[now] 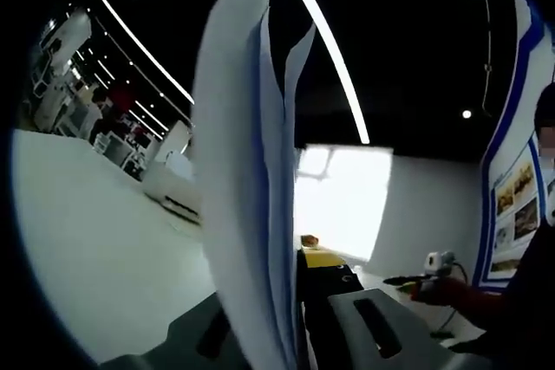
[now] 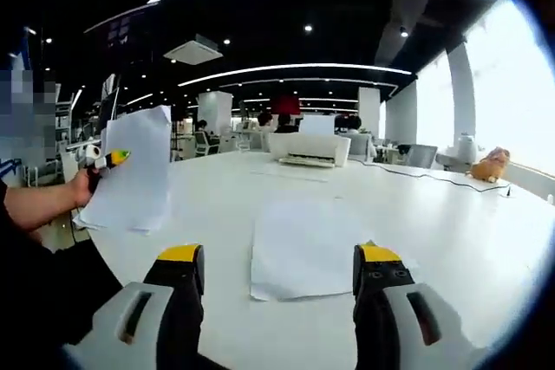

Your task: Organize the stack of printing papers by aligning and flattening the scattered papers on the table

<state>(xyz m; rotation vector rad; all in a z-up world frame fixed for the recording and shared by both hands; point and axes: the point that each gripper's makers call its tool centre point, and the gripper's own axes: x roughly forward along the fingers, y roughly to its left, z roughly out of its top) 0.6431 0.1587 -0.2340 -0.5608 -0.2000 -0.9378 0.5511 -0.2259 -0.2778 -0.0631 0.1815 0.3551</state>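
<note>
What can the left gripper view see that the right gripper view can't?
Left gripper view: the thin edges of the white printing papers, seen up close, clamped upright in the left hand-held gripper.

Right gripper view: a flat white paper sheet on the table, a white printer, an orange plush toy, and the open right hand-held gripper.

Both: the round white table and the held papers.

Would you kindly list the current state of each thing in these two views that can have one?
Left gripper: shut on held papers, lifted off the table.
Held papers: upright between the jaws, edges fanned and uneven.
Right gripper: open, jaws apart above the table.
Paper on table: lying flat, untouched.
Printer: on the table's far side, with a sheet on its front tray.
</note>
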